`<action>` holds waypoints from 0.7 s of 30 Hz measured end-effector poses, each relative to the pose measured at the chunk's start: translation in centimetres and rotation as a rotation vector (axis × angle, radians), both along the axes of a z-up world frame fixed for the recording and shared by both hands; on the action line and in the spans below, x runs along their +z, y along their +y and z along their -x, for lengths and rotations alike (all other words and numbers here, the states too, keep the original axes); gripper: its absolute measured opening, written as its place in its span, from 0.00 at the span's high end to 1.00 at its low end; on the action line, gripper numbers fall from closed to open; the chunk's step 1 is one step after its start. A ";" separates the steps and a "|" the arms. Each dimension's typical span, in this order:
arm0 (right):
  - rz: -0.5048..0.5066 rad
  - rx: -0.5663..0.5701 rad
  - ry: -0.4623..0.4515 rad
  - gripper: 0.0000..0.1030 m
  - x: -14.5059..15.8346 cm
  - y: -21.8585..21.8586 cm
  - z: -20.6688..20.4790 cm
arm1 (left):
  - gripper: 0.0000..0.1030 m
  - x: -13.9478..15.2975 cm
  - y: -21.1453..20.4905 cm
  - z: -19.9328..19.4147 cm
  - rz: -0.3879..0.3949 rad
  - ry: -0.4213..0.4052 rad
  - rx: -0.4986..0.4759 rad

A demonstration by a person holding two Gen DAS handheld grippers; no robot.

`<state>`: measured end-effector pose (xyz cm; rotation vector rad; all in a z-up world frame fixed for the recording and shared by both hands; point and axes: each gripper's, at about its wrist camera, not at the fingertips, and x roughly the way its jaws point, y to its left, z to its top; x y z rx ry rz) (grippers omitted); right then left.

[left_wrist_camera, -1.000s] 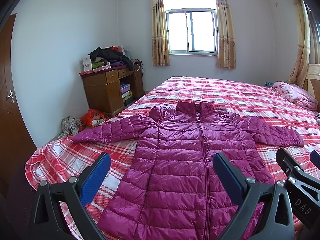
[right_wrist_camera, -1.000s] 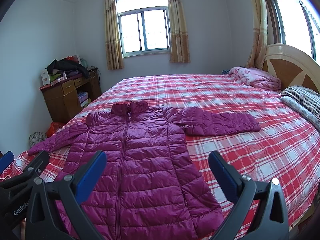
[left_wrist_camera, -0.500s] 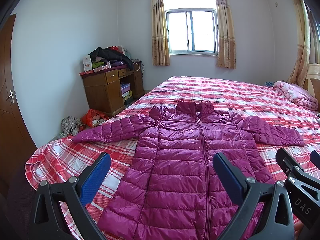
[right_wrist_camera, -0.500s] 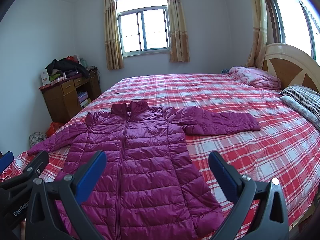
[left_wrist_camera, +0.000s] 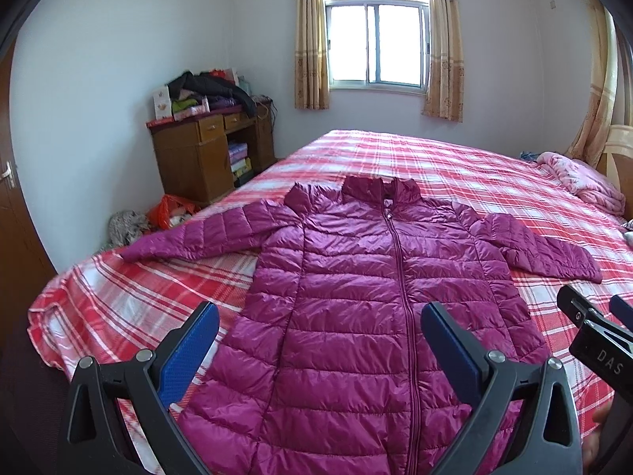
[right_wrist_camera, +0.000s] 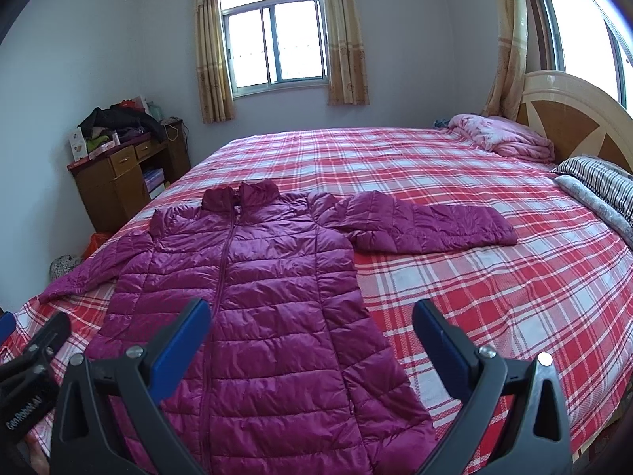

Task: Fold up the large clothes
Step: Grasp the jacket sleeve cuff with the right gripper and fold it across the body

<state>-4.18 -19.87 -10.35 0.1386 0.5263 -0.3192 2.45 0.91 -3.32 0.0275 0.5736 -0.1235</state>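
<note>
Filling the lower half of both frames: a wide bed with a red, pink and white checked sheet (left_wrist_camera: 455, 166), pale walls behind, and a sliding window with beige patterned curtains (left_wrist_camera: 374, 43) at top centre. Seen at upper right of the right wrist frame: a cream and tan wooden headboard (right_wrist_camera: 573, 118), a folded pink blanket (right_wrist_camera: 502, 138) and a striped pillow (right_wrist_camera: 601, 176) below it. Lying flat and unfolded in the centre of the sheet: a magenta quilted puffer jacket (left_wrist_camera: 356, 297), zipped up, collar toward the window, both sleeves spread out sideways.

Compared with the earlier frames, hardly any change: jacket in the same pose, both viewpoints a touch lower and closer.

Standing at middle left of the left wrist frame: a brown wooden desk with drawers (left_wrist_camera: 198, 158), heaped on top with dark clothing and small boxes, its open shelf stacked with what look like books or boxes. On the floor beside it, an orange plastic bag (left_wrist_camera: 168, 213) with something pale inside, too small to identify.

Hovering at the bottom edge, above the jacket's hem: the black left gripper with blue pads (left_wrist_camera: 320, 348), jaws spread wide, holding nothing. Likewise the matching right gripper (right_wrist_camera: 310, 342), jaws wide apart and empty.
</note>
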 end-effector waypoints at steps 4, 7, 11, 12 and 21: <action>-0.059 -0.001 0.046 0.00 -2.3 -5.0 -1.3 | 0.01 -2.5 0.6 -2.7 0.006 0.071 0.004; -0.101 -0.103 0.074 0.00 -2.6 -10.8 -2.0 | 0.01 -3.7 0.8 -5.1 -0.018 0.118 0.013; -0.222 -0.254 0.045 0.00 -1.8 -20.3 -2.8 | 0.01 -3.5 1.4 -9.0 -0.029 0.096 0.054; -0.265 -0.307 0.021 0.01 -1.5 -23.3 -2.9 | 0.01 -3.4 1.5 -9.9 -0.039 0.080 0.067; -0.446 -0.657 0.061 0.11 -5.2 -37.3 -6.5 | 0.01 -4.4 0.9 -19.8 -0.138 0.027 0.140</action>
